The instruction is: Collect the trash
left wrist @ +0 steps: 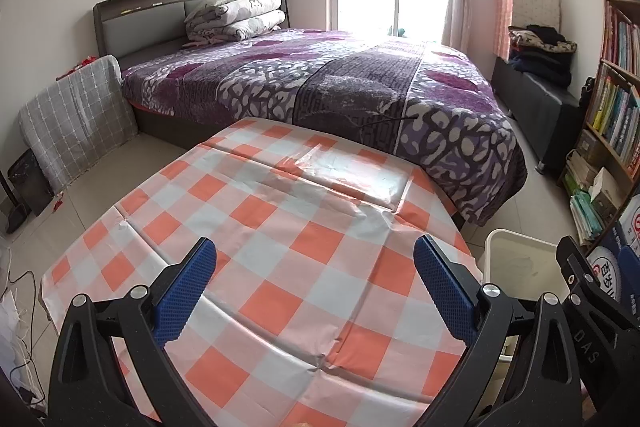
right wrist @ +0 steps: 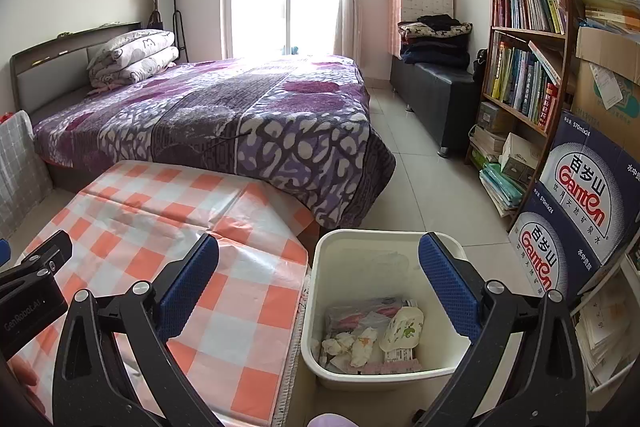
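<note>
Right gripper [right wrist: 318,267] gapes wide above the white bin [right wrist: 320,307] holding crumpled tissues [right wrist: 348,345] and wrappers [right wrist: 402,327]

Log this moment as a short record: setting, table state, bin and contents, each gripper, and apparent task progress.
setting: bedroom with bed and bookshelf
table: checked tablecloth, no loose trash visible on it
bin: white bin on the floor, to the right of the table
bin contents: crumpled tissues and wrappers
left gripper: fingers open, empty, over the table
right gripper: fingers open, empty, above the bin
progress: trash appears collected
</note>
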Demonstrator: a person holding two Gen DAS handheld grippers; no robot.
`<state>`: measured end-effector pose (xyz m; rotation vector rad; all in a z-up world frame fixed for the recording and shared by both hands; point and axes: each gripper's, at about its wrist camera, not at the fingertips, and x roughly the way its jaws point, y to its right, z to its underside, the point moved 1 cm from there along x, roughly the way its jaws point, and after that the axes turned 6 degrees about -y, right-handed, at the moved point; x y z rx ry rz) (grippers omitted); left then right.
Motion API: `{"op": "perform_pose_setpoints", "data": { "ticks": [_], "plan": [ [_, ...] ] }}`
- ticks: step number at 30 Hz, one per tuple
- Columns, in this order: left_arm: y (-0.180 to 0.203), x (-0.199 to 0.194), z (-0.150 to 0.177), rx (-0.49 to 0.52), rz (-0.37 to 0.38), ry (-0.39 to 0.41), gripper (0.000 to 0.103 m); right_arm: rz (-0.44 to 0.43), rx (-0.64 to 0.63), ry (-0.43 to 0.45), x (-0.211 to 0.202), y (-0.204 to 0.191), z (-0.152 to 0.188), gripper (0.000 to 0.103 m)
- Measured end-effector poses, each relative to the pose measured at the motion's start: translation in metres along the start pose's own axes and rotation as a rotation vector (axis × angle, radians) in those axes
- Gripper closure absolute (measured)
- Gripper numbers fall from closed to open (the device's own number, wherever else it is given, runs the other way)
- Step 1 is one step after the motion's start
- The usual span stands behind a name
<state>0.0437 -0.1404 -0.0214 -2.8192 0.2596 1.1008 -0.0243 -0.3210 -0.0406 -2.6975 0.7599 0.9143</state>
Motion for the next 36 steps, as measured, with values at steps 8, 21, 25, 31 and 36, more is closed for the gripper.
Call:
{"op": "perform_pose_setpoints", "data": {
  "ticks": [8, 21, 25, 31, 36],
  "plan": [
    [0.003, 0.004, 0.003, 0.017, 0.020, 0.001, 0.007, 0.003, -0.007, -0.014, 0.001, 0.001, 0.002, 0.007],
    [0.010, 0.009, 0.005, 0.042, 0.049, -0.006, 0.010, 0.013, 0.005, -0.023, 0.005, 0.009, 0.000, 0.007],
    [0.012, 0.008, 0.006, 0.047, 0.055, -0.004, 0.010, 0.012, 0.008, -0.025, 0.005, 0.011, -0.001, 0.007],
    [0.015, 0.006, 0.005, 0.053, 0.051, 0.001, 0.010, 0.018, 0.018, -0.027, 0.005, 0.016, -0.001, 0.007],
    [0.015, 0.008, 0.005, 0.041, 0.053, -0.017, 0.009, 0.017, 0.017, -0.025, 0.005, 0.015, -0.002, 0.007]
  ]
}}
